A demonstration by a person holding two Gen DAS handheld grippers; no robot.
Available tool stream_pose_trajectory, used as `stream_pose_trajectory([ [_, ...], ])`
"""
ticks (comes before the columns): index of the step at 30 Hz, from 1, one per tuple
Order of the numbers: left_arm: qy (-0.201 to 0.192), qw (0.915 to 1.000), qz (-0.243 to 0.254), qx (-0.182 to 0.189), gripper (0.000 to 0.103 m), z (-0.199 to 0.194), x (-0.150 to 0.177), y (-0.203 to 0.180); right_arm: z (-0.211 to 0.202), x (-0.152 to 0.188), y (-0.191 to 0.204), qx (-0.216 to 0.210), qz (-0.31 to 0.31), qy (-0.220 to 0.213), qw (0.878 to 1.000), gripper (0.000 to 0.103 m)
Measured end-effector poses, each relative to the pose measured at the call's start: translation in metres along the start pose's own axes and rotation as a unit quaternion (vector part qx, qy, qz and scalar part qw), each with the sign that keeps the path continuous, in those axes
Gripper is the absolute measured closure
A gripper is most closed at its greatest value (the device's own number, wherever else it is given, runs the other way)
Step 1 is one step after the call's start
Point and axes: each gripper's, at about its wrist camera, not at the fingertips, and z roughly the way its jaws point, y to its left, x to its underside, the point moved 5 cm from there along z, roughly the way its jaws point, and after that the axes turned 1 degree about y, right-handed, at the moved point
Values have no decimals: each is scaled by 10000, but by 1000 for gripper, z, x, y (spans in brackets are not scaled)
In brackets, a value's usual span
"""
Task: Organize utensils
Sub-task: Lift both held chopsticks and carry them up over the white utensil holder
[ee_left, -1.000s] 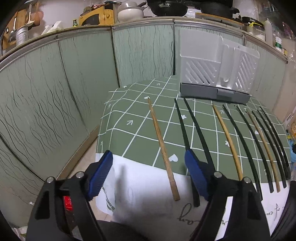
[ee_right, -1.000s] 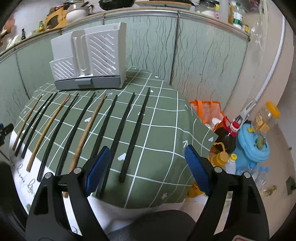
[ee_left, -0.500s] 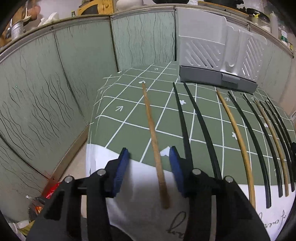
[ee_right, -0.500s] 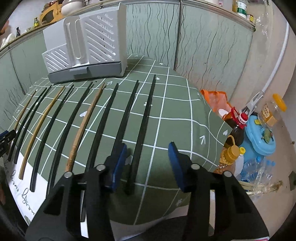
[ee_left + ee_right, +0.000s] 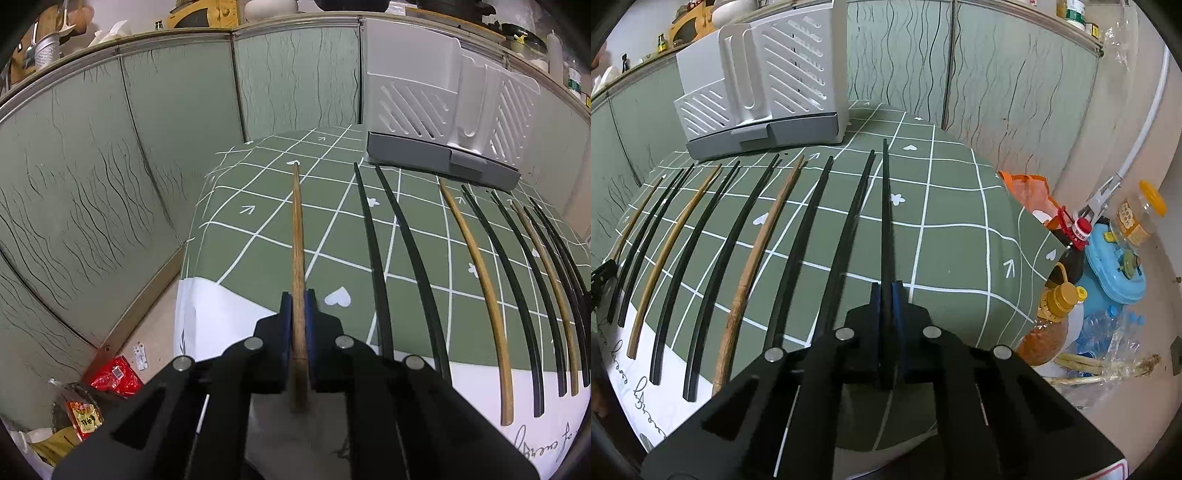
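Several chopsticks, black and wooden, lie in a row on a green checked tablecloth [image 5: 258,221]. My left gripper [image 5: 298,299] is shut on the leftmost wooden chopstick [image 5: 296,229], which points away toward the far edge. My right gripper [image 5: 886,291] is shut on the rightmost black chopstick [image 5: 885,206]. A white and grey utensil rack [image 5: 436,122] stands at the back of the table; it also shows in the right wrist view [image 5: 764,92]. The other chopsticks [image 5: 746,251] lie between the two held ones.
Green wavy-patterned panels [image 5: 92,184] wall the table at the back and left. Red packets [image 5: 114,376] lie on the floor at left. Bottles, a blue container [image 5: 1115,266] and an orange bag [image 5: 1030,192] crowd the floor at right.
Both grippers moved forward over the table's near edge and closed, the left on the wooden chopstick and the right on the black one.
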Motion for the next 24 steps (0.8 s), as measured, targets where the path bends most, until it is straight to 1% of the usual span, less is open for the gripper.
stream_pose_trajectory([
  [5, 59, 9995, -126, 291, 95, -4, -2, 5, -3, -1, -2, -73, 72, -26, 9999, 97],
  [7, 45, 9992, -163, 355, 95, -8, -3, 7, -9, -2, -3, -121, 62, -100, 9999, 97],
  [12, -167, 9988, -206, 404, 95, -29, -11, 16, -27, -5, -3, -217, 25, -222, 9995, 97],
  [18, -377, 9982, -116, 447, 95, -54, -23, 23, -48, -13, -5, -325, 12, -358, 9988, 97],
  [24, -649, 9963, -115, 551, 95, -81, -38, 29, -75, -27, -6, -376, -36, -643, 9972, 97],
])
